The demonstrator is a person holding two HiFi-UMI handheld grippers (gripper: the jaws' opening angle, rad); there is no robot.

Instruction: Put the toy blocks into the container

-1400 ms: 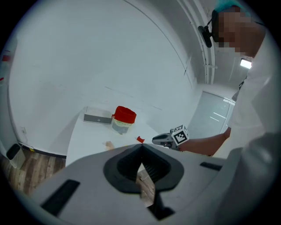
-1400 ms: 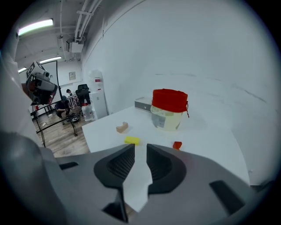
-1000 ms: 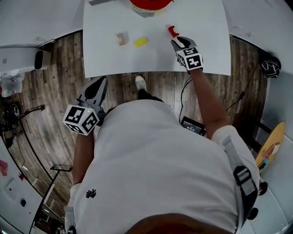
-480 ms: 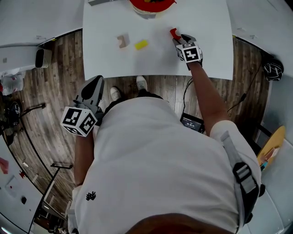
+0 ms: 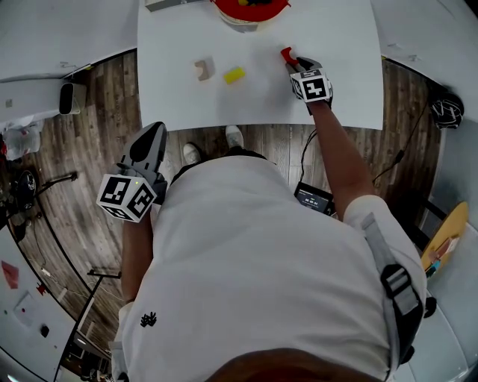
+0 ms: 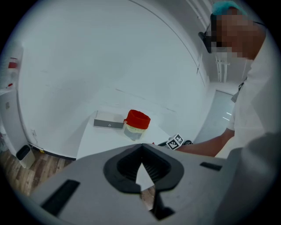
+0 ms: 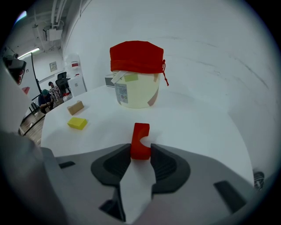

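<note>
Right gripper (image 7: 141, 153) closes its jaws on red block (image 7: 141, 134) near container (image 7: 137, 92) holding blocks (image 7: 131, 78).

The red-topped container (image 5: 224, 9) is cut off by the head view's top edge, as is the grey box (image 5: 168, 4).

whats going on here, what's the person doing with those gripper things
A person is clearing toy blocks off a white table into a red-topped container with two handheld grippers. The right gripper is closing its jaws on a red block that stands on the table between them. A yellow block and a tan block lie loose further left. The left gripper hangs off the table at the person's side, shut and empty.
</note>
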